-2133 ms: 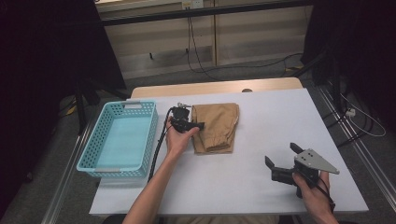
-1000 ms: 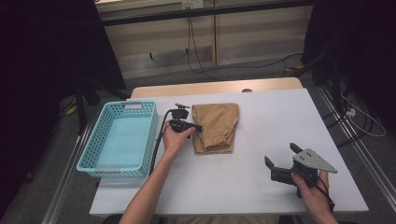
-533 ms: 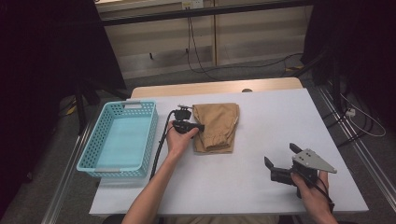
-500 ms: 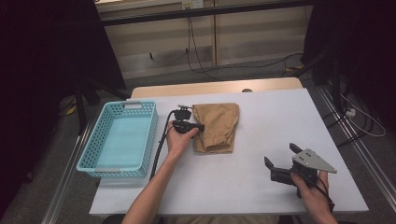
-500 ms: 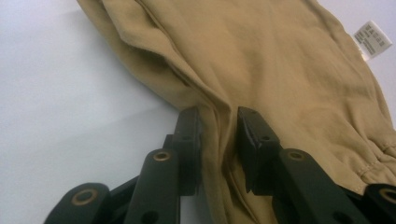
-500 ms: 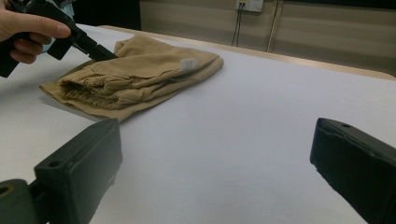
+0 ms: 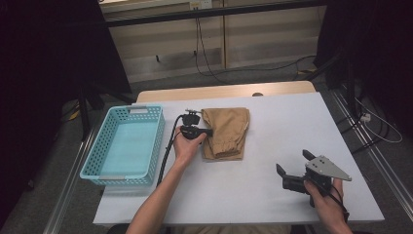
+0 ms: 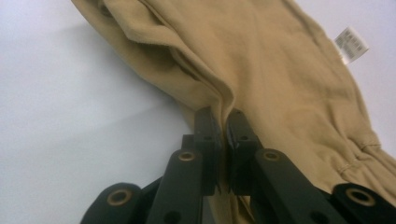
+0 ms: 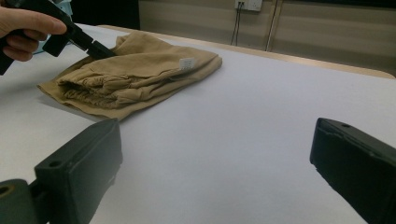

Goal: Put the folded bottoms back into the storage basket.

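A folded tan garment (image 7: 228, 130) lies on the white table (image 7: 297, 117), with a small white tag (image 9: 187, 63) on its top. My left gripper (image 7: 209, 132) is at the garment's left edge. In the left gripper view its jaws have just been closing, and the gripper (image 8: 223, 115) now stands shut on a raised fold of the tan garment (image 8: 280, 70). My right gripper (image 7: 292, 161) is held near the table's front right, apart from the cloth. Its jaws (image 9: 217, 140) stand wide open with nothing between them, facing the garment (image 9: 135, 74) and the left gripper (image 9: 100, 50).
A light blue plastic basket (image 7: 101, 142) with nothing in it sits at the table's left side, next to the left hand. The left gripper's black cable (image 7: 168, 151) runs along the basket's right wall. Bare table lies between the two grippers.
The left hand has shifted only slightly at the garment's left edge. The right hand and the garment stay where they were.
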`<state>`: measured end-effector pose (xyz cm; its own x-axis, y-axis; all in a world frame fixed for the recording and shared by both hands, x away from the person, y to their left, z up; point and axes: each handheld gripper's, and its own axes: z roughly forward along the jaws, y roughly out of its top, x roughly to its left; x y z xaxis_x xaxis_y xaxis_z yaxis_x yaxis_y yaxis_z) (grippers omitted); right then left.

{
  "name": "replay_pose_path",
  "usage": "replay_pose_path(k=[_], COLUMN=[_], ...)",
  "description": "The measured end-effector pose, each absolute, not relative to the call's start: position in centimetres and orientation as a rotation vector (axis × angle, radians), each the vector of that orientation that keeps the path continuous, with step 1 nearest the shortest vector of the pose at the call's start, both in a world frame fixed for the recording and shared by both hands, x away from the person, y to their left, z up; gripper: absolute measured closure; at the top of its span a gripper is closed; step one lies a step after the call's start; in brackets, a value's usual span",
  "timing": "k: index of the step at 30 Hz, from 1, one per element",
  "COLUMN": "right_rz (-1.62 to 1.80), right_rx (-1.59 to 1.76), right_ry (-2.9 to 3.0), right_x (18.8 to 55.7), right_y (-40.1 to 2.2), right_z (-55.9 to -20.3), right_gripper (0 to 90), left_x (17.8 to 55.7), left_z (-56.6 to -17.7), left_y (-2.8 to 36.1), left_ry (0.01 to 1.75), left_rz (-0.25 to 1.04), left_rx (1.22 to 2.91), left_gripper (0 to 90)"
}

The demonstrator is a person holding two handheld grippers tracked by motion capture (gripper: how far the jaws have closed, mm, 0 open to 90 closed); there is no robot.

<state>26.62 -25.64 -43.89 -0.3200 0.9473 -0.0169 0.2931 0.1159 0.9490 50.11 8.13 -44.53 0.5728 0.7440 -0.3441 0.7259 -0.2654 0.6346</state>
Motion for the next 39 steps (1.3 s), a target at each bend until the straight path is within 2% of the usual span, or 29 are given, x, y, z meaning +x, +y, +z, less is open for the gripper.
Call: replay_pose_path(k=[17,39], right_rz=[1.222,1.222], right_rx=[1.21,1.213], right_ry=[1.717,1.711], right_x=[26.6,26.6], right_y=[-25.6,-25.6], right_z=[-43.9,-43.9], right_gripper=[2.4,2.4], left_x=[49.5,48.7], left_z=[-42.4,-38.6], left_y=[8.9,10.4], left_ry=[1.118,1.029], left_rz=[-0.008,0.061], left_rx=[1.9,1.878], left_gripper=[85.7,86.0])
